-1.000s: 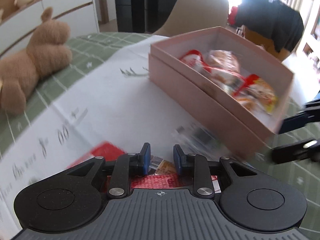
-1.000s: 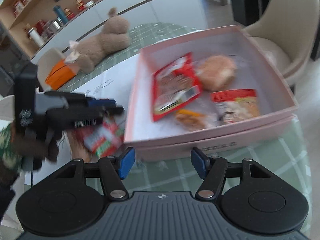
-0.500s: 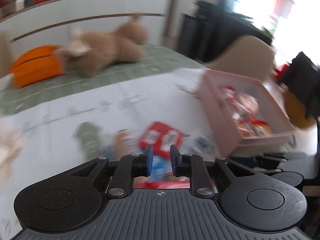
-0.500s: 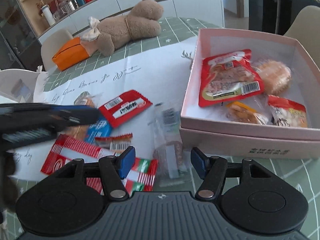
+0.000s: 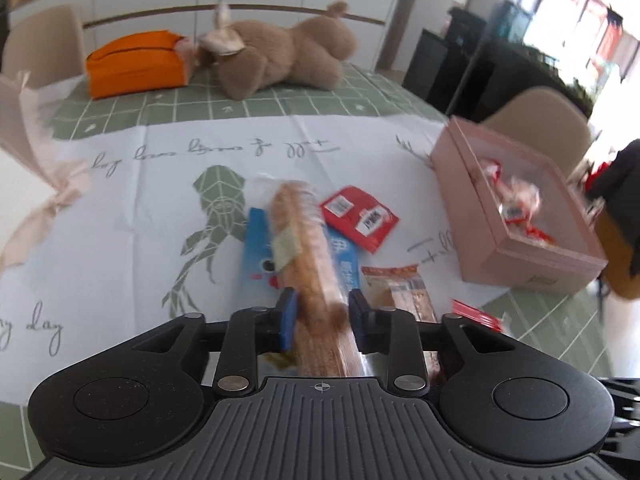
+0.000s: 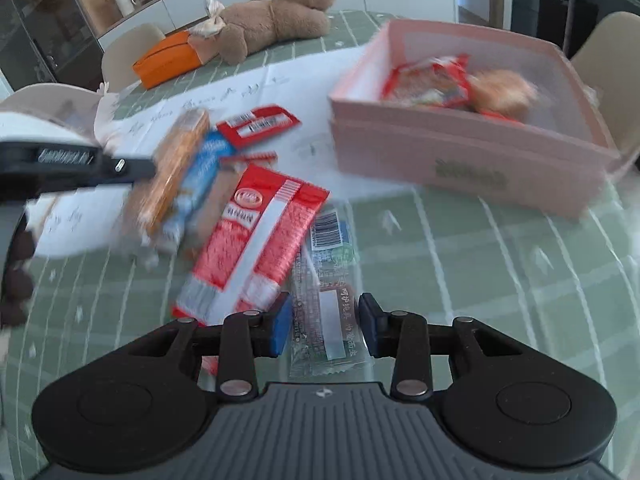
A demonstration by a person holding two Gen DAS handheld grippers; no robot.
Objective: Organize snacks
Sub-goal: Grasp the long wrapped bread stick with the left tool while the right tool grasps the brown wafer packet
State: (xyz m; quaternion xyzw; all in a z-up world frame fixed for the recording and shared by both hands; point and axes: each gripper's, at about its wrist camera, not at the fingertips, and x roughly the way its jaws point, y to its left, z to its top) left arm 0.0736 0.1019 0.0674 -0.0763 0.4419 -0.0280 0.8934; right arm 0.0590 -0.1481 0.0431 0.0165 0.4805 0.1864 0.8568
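My left gripper straddles a long brown bread snack in clear wrap, its jaws close beside it; contact is unclear. The snack lies over a blue packet. It also shows in the right wrist view, with the left gripper at it. My right gripper is open around a clear brown snack bar on the table. A large red packet lies beside it. The pink box holds several snacks and shows in the left wrist view too.
A small red packet and another clear-wrapped snack lie near the left gripper. A brown plush toy and an orange pouch sit at the table's far side. Beige chairs stand around the table.
My left gripper swung away from the box to the snack pile and now has the bread snack between its jaws. My right gripper dropped low over the snack bar.
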